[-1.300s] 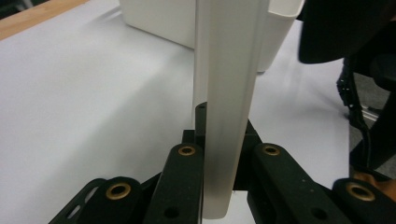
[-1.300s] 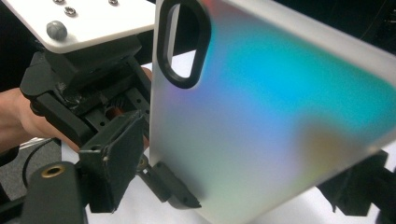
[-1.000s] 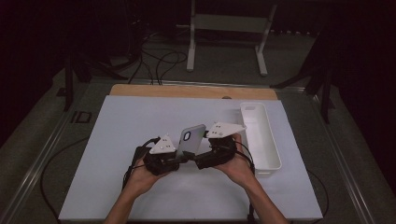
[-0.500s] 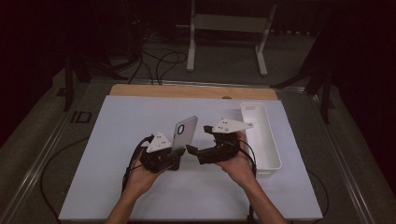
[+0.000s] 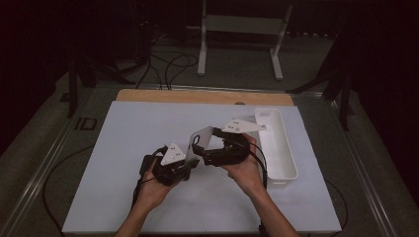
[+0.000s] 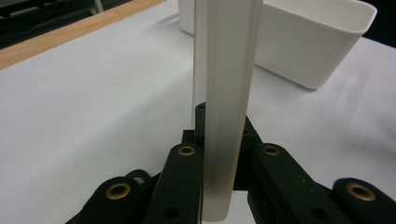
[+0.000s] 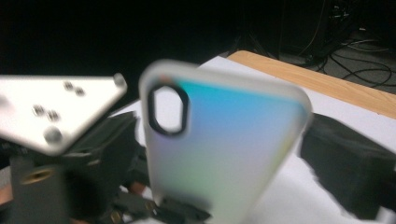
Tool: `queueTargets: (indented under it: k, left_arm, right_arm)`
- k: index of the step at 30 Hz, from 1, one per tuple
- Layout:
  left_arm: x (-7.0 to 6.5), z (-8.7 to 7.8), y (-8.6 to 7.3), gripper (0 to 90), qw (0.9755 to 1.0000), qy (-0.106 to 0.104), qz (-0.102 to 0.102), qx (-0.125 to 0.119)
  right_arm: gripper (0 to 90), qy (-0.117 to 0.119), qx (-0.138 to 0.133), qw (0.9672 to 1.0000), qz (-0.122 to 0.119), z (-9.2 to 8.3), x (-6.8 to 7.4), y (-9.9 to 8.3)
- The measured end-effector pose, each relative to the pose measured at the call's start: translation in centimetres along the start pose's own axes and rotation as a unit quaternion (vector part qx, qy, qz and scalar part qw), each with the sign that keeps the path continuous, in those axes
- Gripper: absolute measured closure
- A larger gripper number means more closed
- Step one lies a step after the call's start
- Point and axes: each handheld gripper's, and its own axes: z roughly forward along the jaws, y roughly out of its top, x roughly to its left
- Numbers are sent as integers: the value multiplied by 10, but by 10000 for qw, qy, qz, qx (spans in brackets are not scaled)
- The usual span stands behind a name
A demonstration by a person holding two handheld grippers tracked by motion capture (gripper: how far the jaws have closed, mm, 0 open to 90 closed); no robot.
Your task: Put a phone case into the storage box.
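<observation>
The phone case stands nearly upright above the white table, its long axis rising from the left gripper, whose jaws pinch its lower end; the camera cut-out sits at the top. A second ago it lay flatter, and it has since tipped up. The right gripper is just beside it with jaws spread, which have just been closing slightly. The white bin stands to the right. The case's bottom edge is hidden between the jaws, and the right gripper view is blurred.

Left claw clamped tight and tilted upward, right claw spread wide just beside it
</observation>
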Motion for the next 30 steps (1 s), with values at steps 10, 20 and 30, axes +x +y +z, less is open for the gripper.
queueTargets:
  k: [10, 20, 30]
  left_arm:
    - [-7, 5, -2, 858, 9999, 21, -117, -122]
    - [-10, 6, -1, 857, 9997, 26, -189, -171]
    - [-10, 4, 0, 578, 9998, 11, -110, -173]
  right_arm:
    - [148, -156, -91, 9997, 137, 4, 3, 0]
    - [162, -241, -113, 9996, 135, 7, 6, -3]
    - [168, -253, -169, 9995, -36, 9, 13, -3]
